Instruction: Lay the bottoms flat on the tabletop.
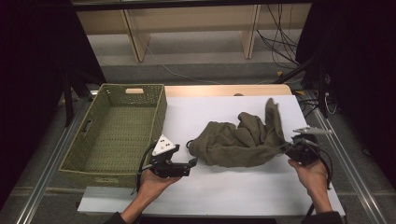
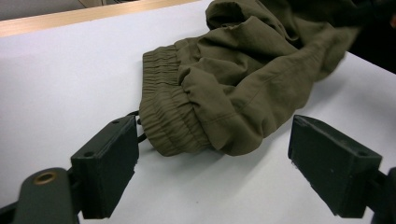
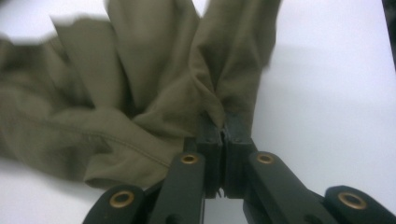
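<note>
Olive-green trousers (image 1: 243, 140) lie crumpled on the white table top, their elastic waistband (image 2: 161, 109) turned toward my left gripper. My left gripper (image 1: 192, 162) rests just left of the waistband, jaws wide open and nothing between them (image 2: 212, 165). At the right end of the garment, my right gripper (image 1: 287, 148) is shut on a fold of the trousers (image 3: 154, 84). The cloth is pinched between its pads (image 3: 223, 130) and fans out beyond them. One trouser leg (image 1: 273, 116) stands up toward the back.
A woven green basket (image 1: 159, 114) stands on the left half of the table, close behind my left hand. The white sheet (image 1: 224, 184) ends near the front edge. Cables (image 1: 322, 105) and a metal rail run along the right side.
</note>
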